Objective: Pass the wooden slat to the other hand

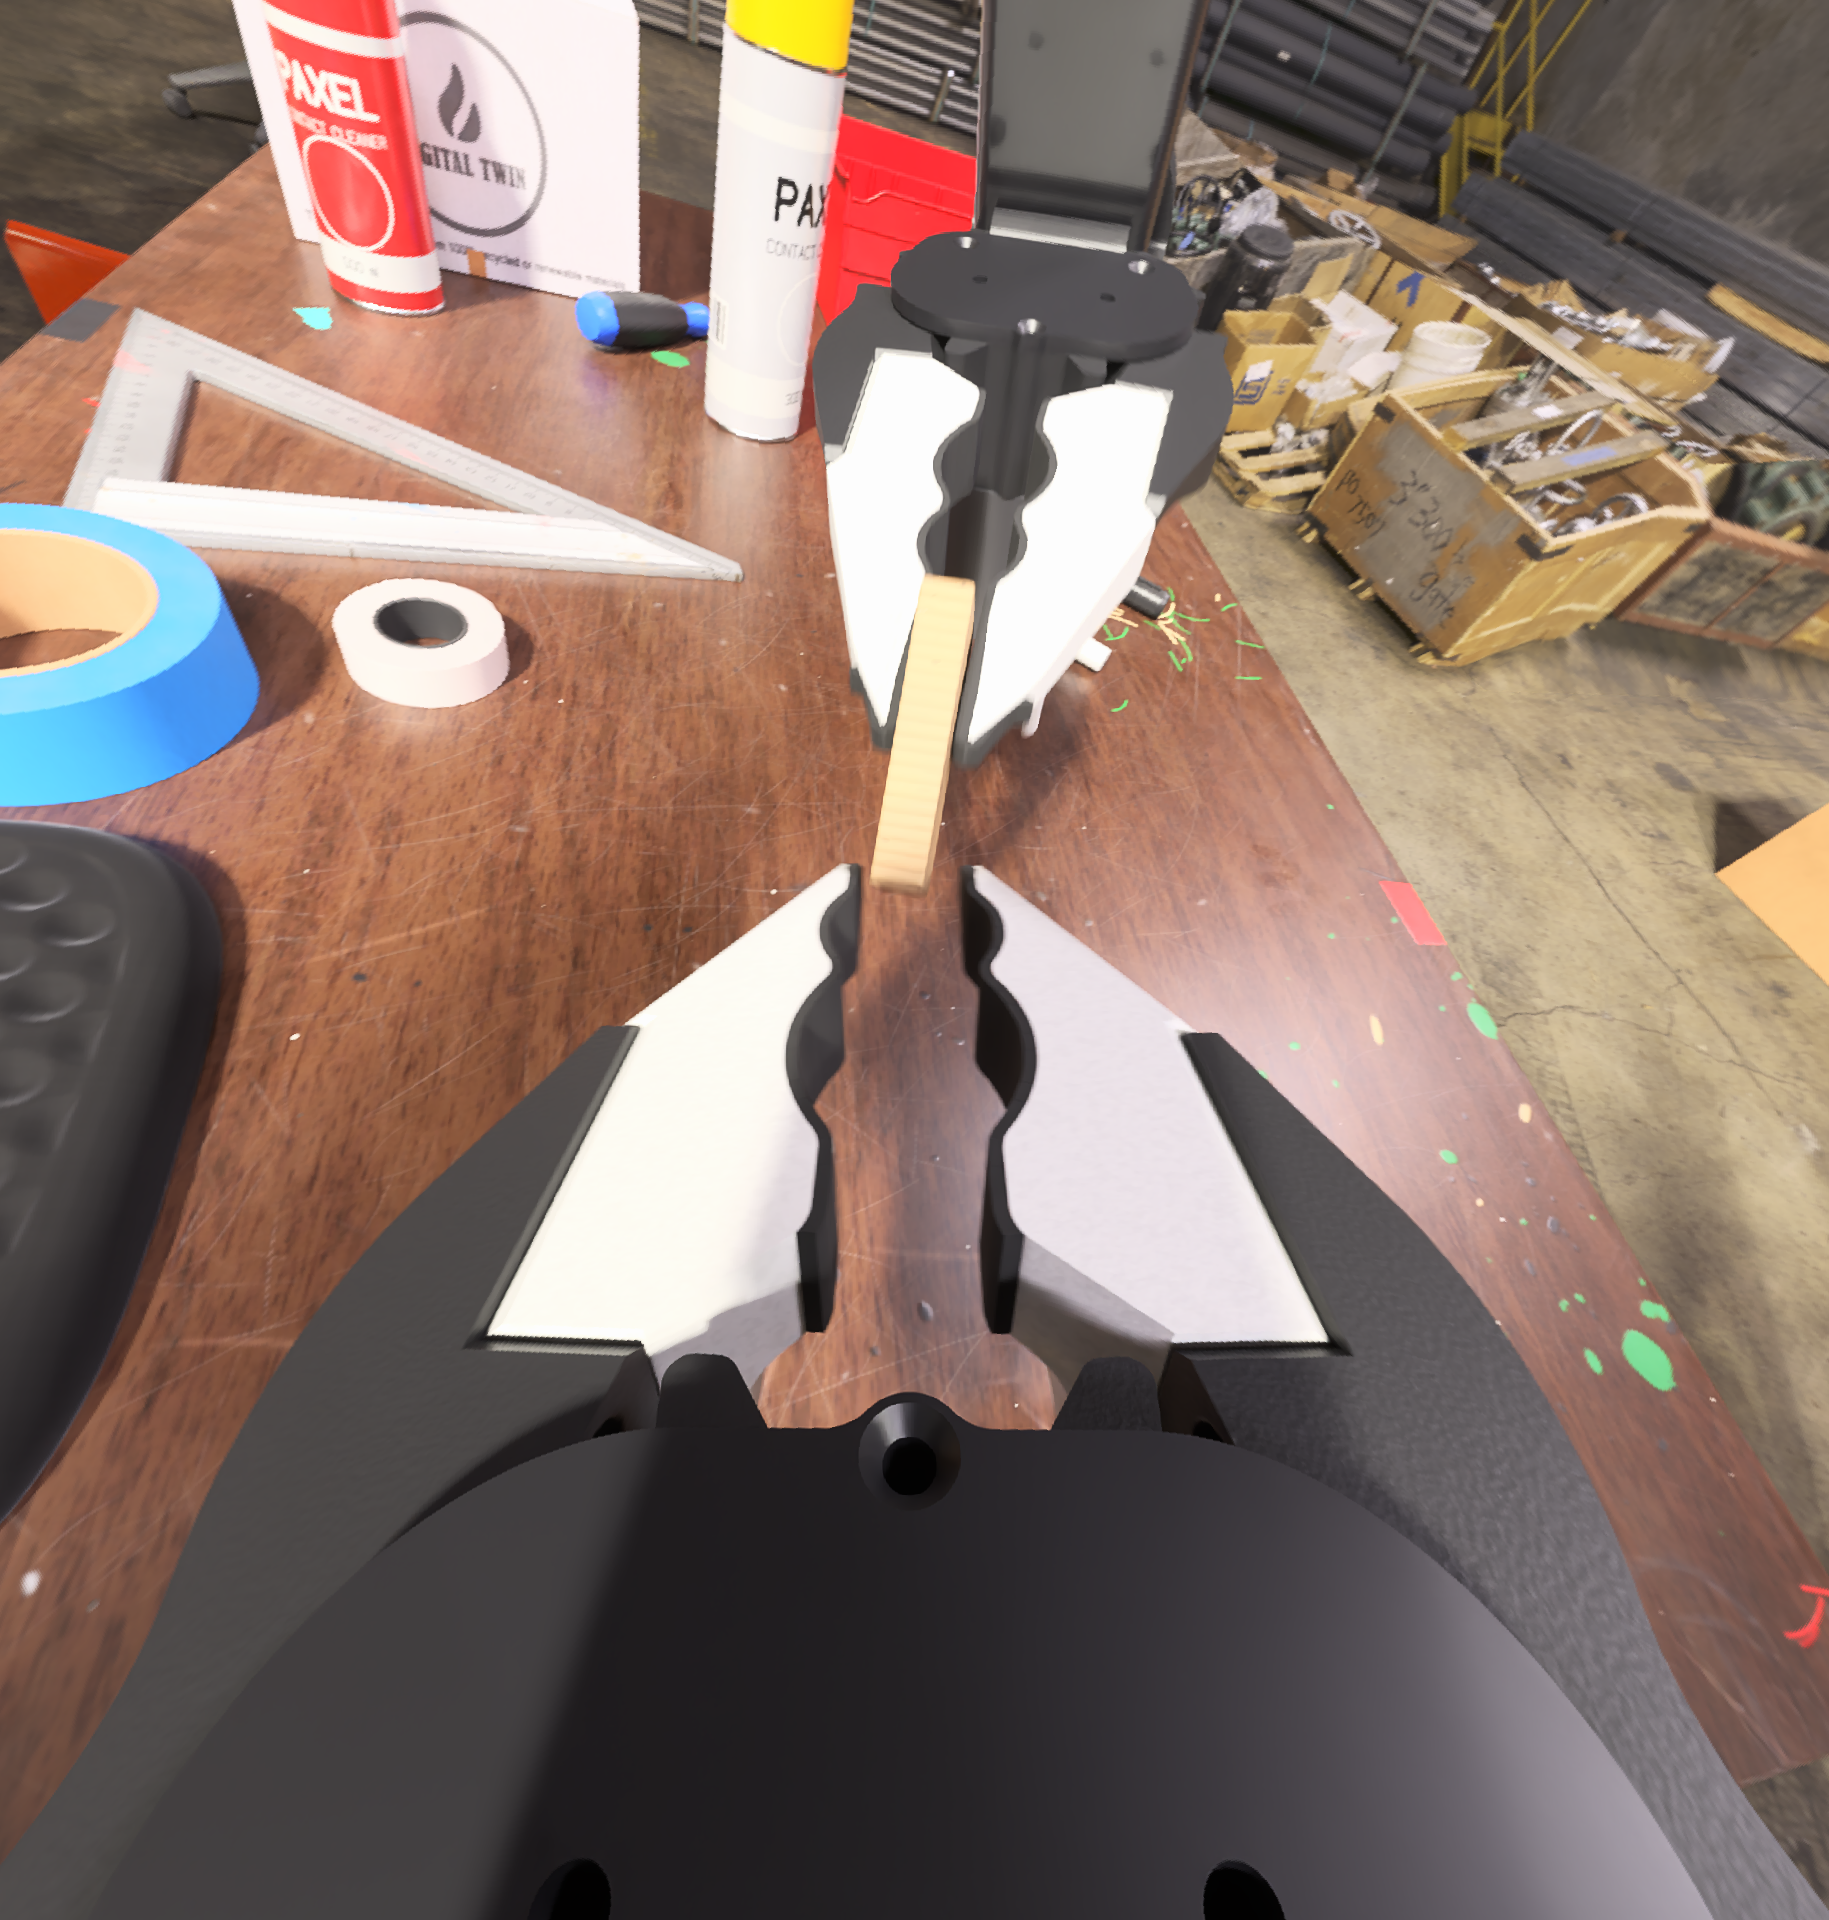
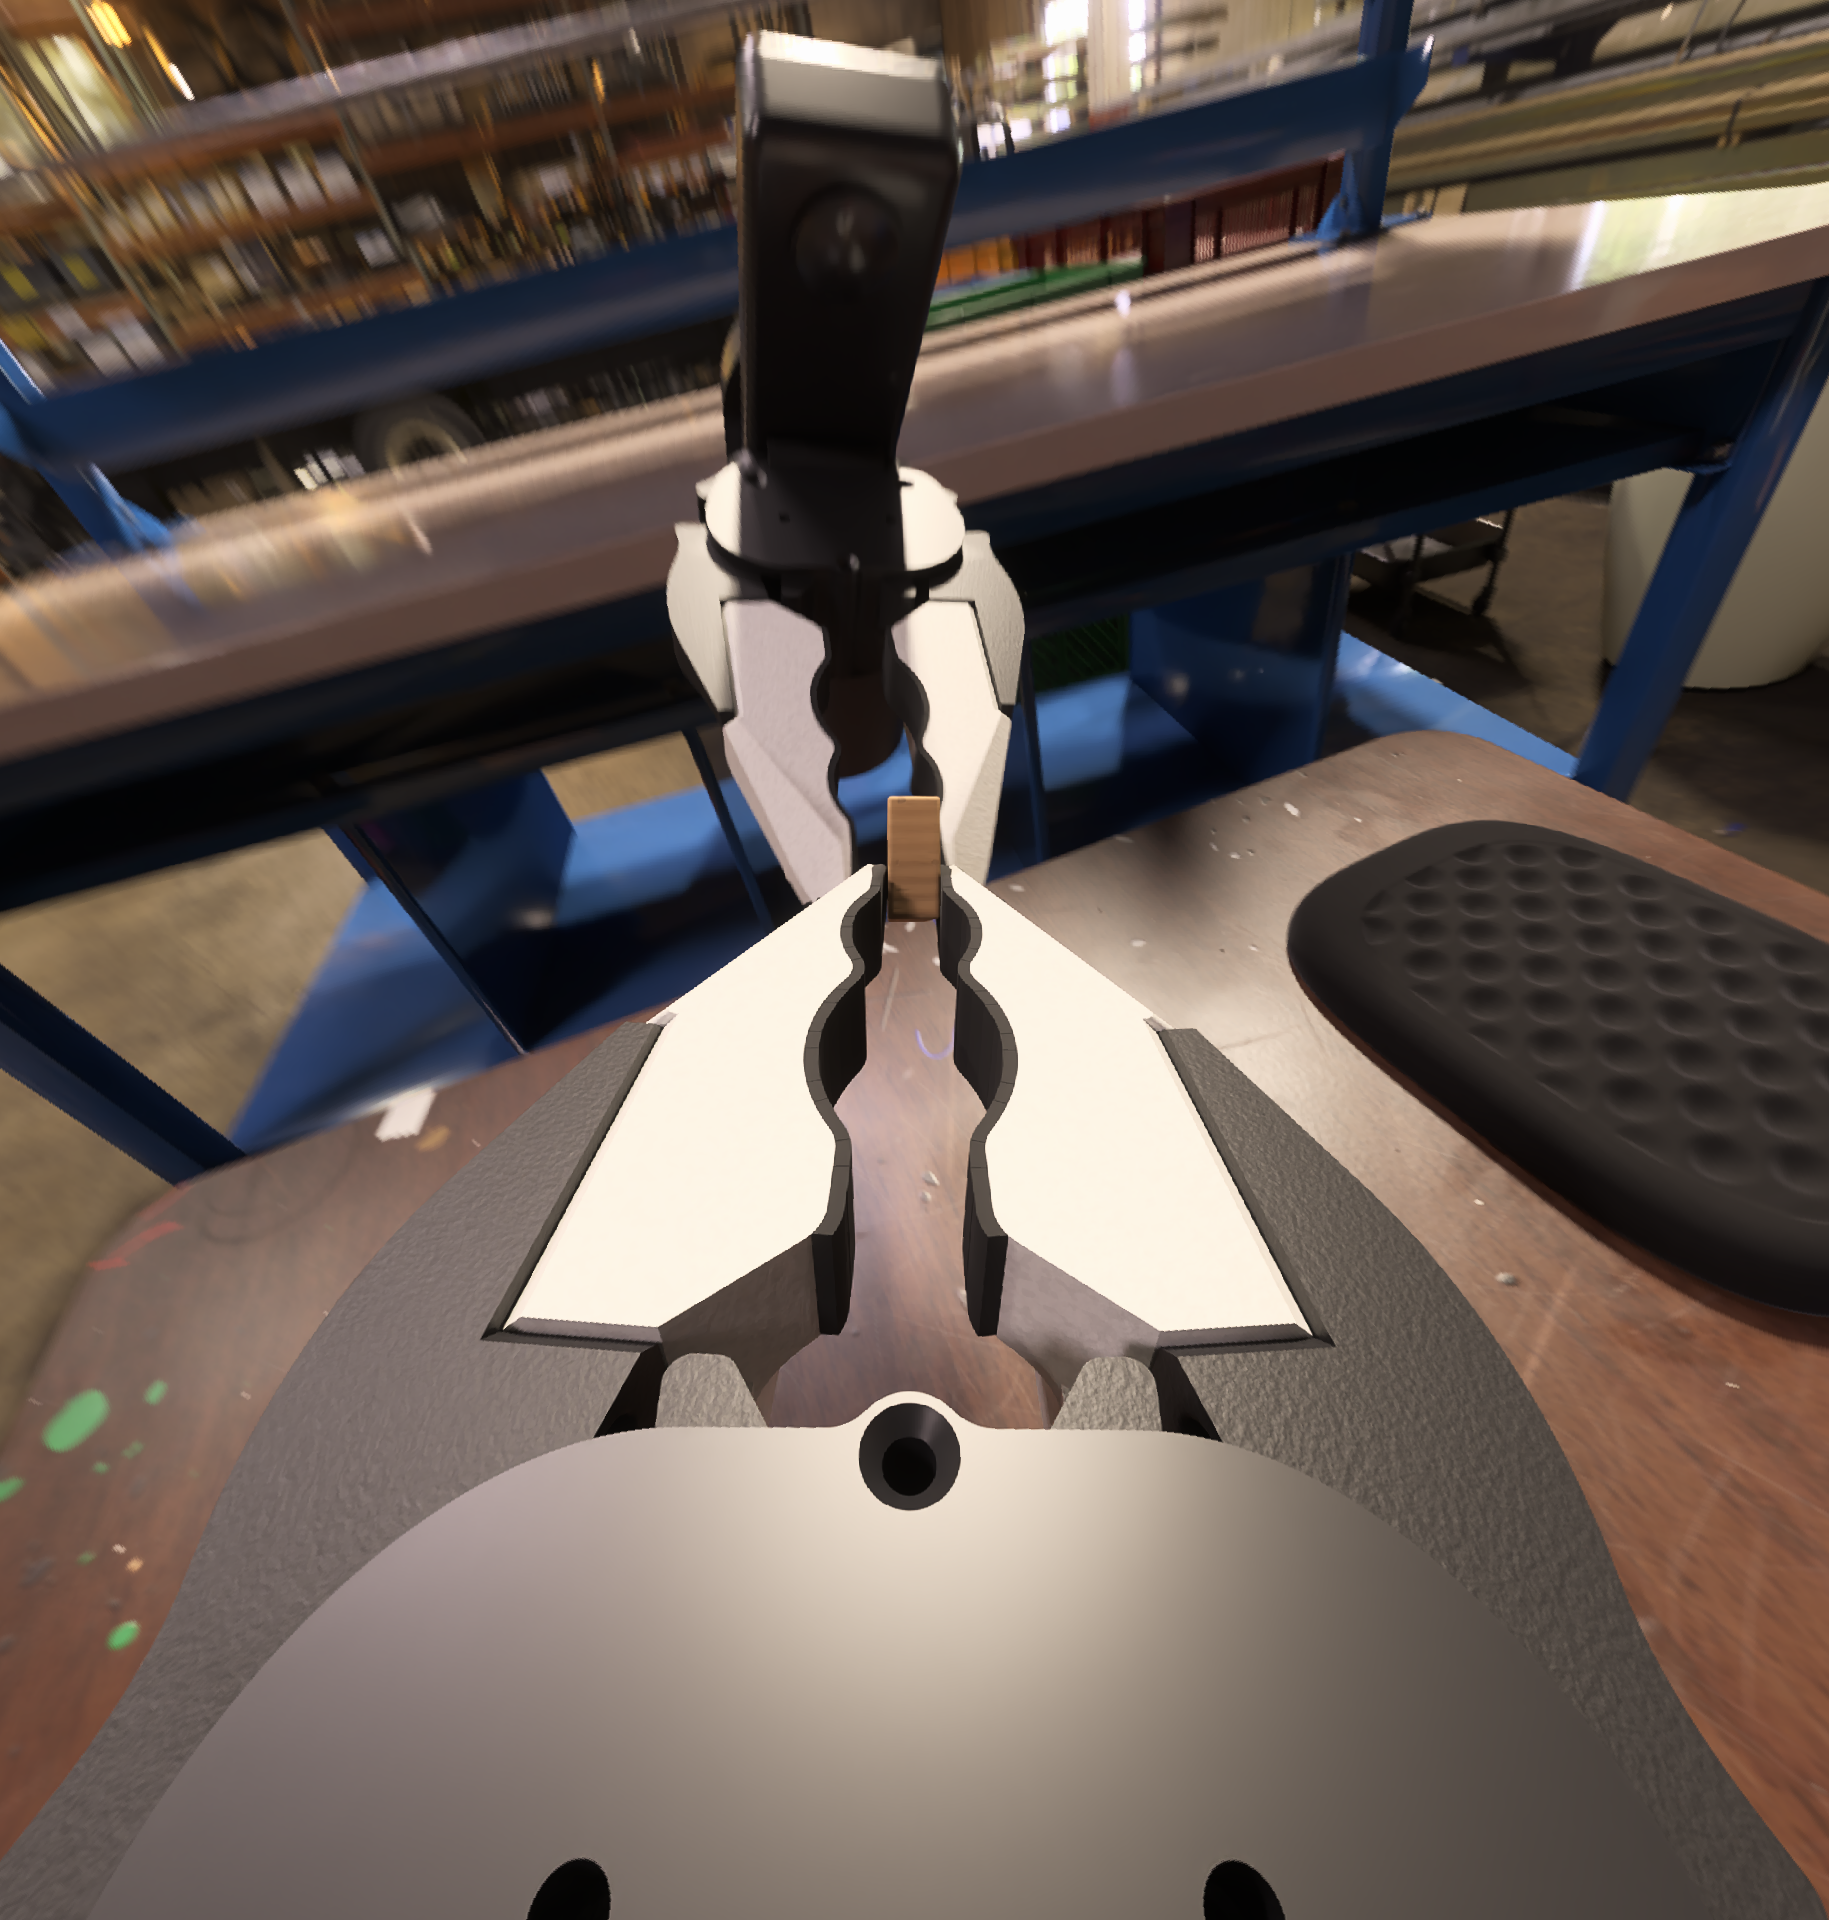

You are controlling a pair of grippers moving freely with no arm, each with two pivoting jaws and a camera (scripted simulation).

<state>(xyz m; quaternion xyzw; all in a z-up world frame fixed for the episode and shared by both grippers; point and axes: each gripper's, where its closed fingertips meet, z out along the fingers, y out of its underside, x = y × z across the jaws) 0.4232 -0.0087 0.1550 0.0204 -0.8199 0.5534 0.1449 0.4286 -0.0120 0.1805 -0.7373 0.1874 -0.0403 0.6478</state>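
The wooden slat [image 1: 925,727] is a short, light strip held above the brown table [image 1: 577,935]. My right gripper [image 1: 931,743] faces me in the left wrist view and is shut on the slat's far part. In the right wrist view the slat's end [image 2: 912,857] sits pinched between the right gripper's tips [image 2: 910,878]. My left gripper [image 1: 912,878] is open, and the slat's free end reaches just to its fingertips without touching them. The left gripper also shows in the right wrist view [image 2: 899,831], open, beyond the slat.
A blue tape roll [image 1: 58,655], a white tape roll [image 1: 422,644] and a metal triangle square [image 1: 349,488] lie to the left. Spray cans [image 1: 354,156] [image 1: 775,239], a white box [image 1: 536,135] and a red box [image 1: 889,208] stand at the back. A black dimpled pad [image 2: 1616,1049] lies nearby. The table edge runs along the right.
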